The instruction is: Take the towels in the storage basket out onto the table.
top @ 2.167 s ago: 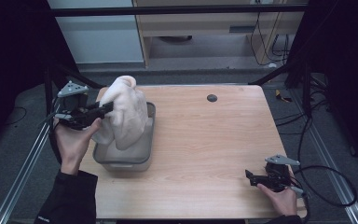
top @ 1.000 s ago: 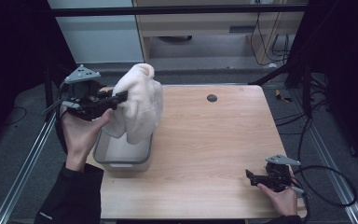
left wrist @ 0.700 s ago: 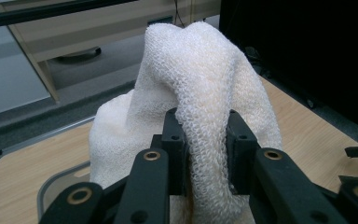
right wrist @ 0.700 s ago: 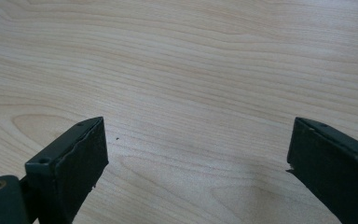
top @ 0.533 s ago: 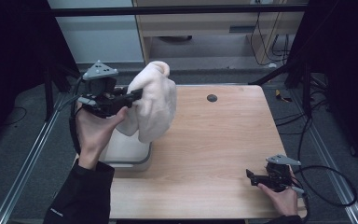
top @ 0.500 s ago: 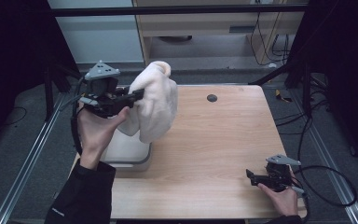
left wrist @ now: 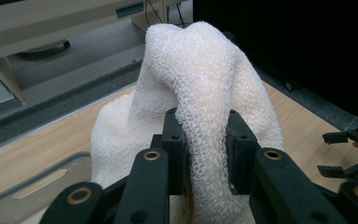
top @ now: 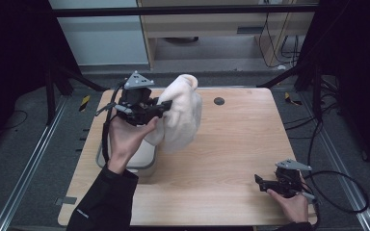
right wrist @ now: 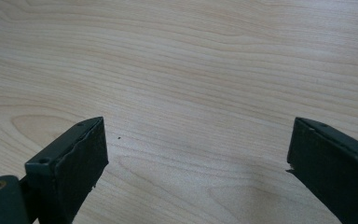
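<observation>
Fingers (left wrist: 175, 140) of our left gripper (top: 161, 107) clamp a fold of the white towel (top: 180, 113), hanging it above the table (top: 241, 144) beside the grey bin (top: 142, 159), while our right gripper (top: 265, 183) rests spread, empty.

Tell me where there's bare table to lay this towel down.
The widest bare patch of table runs from the hanging towel rightward, bounded by the black spot at the far edge and the open right gripper near the front corner. The left side is crowded: the grey bin, plus the left gripper clamping the towel.
</observation>
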### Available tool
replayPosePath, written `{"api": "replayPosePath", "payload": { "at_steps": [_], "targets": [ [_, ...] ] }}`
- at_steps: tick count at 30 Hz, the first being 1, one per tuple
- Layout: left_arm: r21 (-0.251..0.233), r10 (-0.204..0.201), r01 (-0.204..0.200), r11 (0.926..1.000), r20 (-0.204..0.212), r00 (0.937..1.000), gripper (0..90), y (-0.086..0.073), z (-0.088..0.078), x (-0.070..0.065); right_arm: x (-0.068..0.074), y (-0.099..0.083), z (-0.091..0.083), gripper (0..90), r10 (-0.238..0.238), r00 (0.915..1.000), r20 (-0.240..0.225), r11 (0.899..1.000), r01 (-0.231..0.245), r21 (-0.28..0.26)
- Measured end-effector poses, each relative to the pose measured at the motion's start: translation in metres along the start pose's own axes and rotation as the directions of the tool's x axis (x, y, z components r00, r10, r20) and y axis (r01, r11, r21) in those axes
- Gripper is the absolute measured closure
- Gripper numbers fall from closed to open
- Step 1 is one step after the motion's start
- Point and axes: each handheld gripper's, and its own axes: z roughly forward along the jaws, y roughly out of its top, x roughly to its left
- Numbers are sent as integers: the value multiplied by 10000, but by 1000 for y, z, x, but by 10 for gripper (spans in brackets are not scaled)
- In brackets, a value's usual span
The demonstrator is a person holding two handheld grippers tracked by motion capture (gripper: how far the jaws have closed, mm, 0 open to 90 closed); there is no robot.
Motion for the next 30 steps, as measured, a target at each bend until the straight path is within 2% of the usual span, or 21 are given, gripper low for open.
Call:
{"api": "replayPosePath", "payload": {
  "at_steps": [11,19,25,30],
  "targets": [
    [628,70,-89,9980,299,9995,733,-17,43,-12,0,0,0,50,11,10000,13,10000,-11,49],
    [1115,184,-250,9934,599,9980,732,-35,78,-28,0,0,0,50,-72,10000,37,10000,71,69],
    [1367,75,-203,9904,936,9956,730,-50,106,-41,0,-1,1,49,-115,9999,114,9999,115,61],
    [1621,50,-251,9864,1229,9924,727,-59,122,-51,0,-1,1,47,-174,9997,195,9998,172,102]
  ]
}}
